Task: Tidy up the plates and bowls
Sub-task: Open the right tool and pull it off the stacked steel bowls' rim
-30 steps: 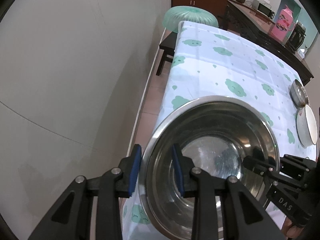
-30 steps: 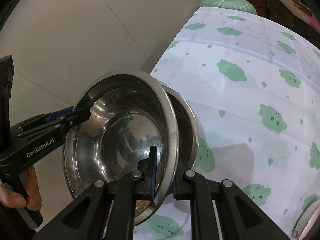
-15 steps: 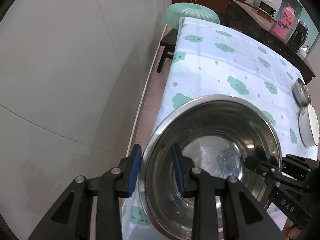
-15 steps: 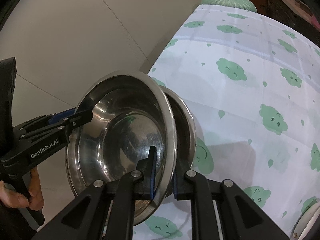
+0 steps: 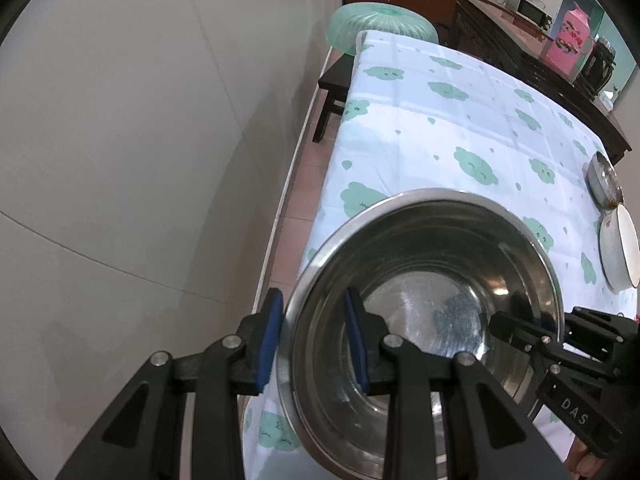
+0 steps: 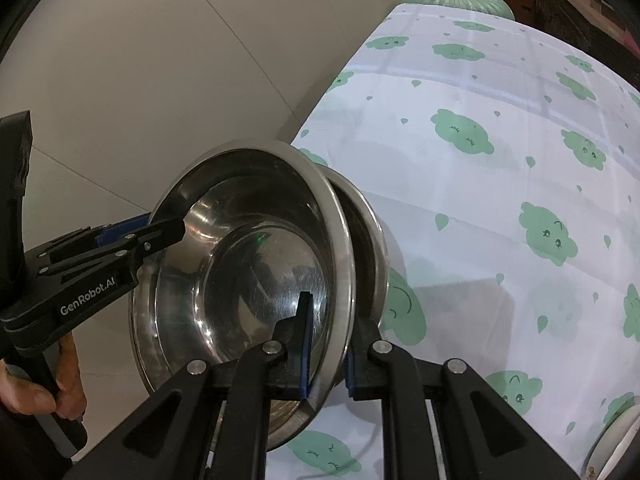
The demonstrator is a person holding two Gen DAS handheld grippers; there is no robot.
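A wide steel bowl [image 5: 432, 280] is tilted and sits partly inside a second steel bowl [image 6: 372, 240], which rests on the cloud-print tablecloth [image 6: 500, 184] near the table's left edge. My left gripper [image 5: 314, 340] is shut on the upper bowl's near rim, one blue pad outside and one inside. In the right wrist view the upper bowl [image 6: 248, 248] has my right gripper [image 6: 326, 352] shut on its rim on the opposite side. Each gripper shows in the other view: the right gripper [image 5: 520, 332] and the left gripper [image 6: 160, 232]. A hand [image 6: 60, 392] holds the left gripper's handle.
A small steel bowl [image 5: 604, 180] and a white dish [image 5: 620, 248] lie at the table's right side. A green stool [image 5: 380, 28] and a dark sideboard [image 5: 520, 56] stand beyond the far end. A plain wall [image 5: 140, 160] runs close along the left, with a strip of floor [image 5: 296, 216] between.
Hardly anything differs. The left wrist view has shifted a little; both grippers keep the same hold on the upper bowl's rim.
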